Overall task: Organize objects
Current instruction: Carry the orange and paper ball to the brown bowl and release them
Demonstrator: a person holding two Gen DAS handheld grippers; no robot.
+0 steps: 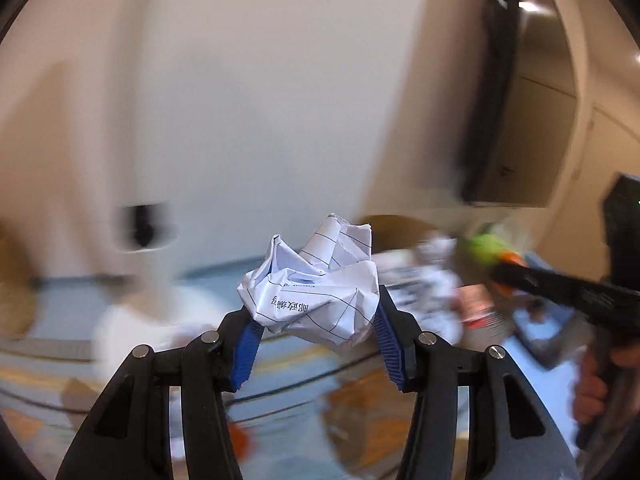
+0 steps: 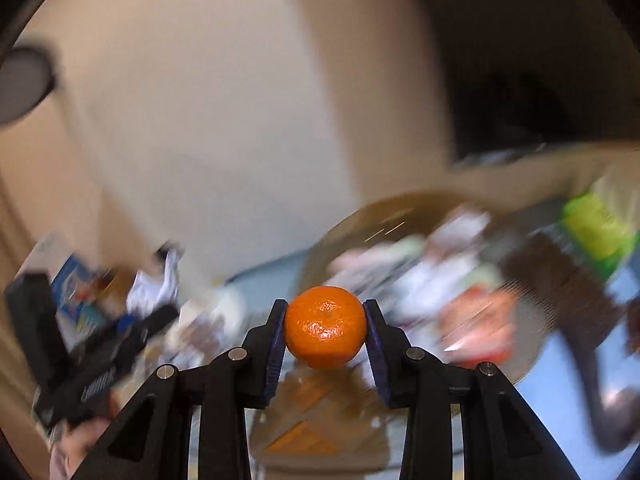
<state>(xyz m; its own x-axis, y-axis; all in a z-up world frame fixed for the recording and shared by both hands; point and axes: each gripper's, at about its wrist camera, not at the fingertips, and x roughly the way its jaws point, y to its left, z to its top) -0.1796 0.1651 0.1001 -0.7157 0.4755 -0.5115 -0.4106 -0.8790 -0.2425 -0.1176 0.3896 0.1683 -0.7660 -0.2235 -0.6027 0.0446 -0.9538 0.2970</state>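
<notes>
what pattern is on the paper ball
White with thin dark ruled lines and printed characters on the paper ball; clearest in the left wrist view.

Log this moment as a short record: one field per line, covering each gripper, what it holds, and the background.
left gripper: shut on a crumpled ball of white lined paper with printed characters
right gripper: shut on a round orange mandarin
grip on mandarin: blue pads press its two sides
height: both items held in the air, above the clutter
background: motion-blurred; mixed clutter on a light blue surface, items not identifiable
other gripper in view: right gripper shows at the right edge of the left wrist view
</notes>
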